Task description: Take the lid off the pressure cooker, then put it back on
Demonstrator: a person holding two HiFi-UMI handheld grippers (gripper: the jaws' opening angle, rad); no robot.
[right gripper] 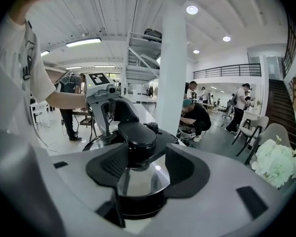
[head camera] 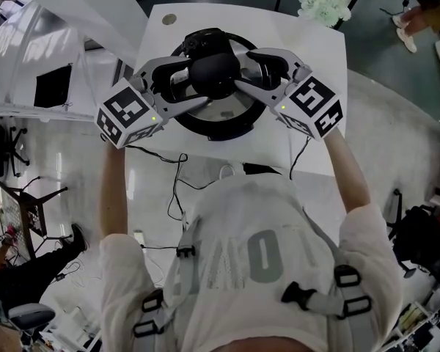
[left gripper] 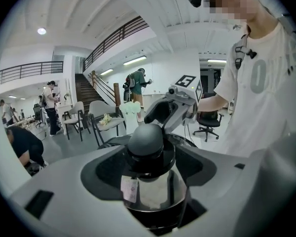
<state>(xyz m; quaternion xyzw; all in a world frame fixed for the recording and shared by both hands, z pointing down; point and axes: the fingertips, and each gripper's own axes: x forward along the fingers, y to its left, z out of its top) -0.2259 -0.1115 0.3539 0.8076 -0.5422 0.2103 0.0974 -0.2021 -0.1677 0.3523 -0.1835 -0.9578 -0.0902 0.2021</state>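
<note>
Two grippers sit on one target, the knob (head camera: 215,75) of the lid (head camera: 214,110), one at each side of it. Lid is seated on the pressure cooker (head camera: 221,132). Cooker stands on the white table (head camera: 315,50), straight ahead of the person.

Left gripper (head camera: 196,81): at the knob's left, one jaw on each side of it. In the left gripper view both black pads (left gripper: 106,168) lie against the knob's wide collar, so it is clamped on the knob.

Right gripper (head camera: 243,70): at the knob's right, jaws also straddling it. In the right gripper view one pad lies against the knob's stem. The other stands just off it, with bright steel lid showing in the gap. Not clenched, grasping nothing.

Tips of the two grippers nearly meet around the knob. White flowers (head camera: 324,4) lie well beyond the knob, at the table's far right corner.
</note>
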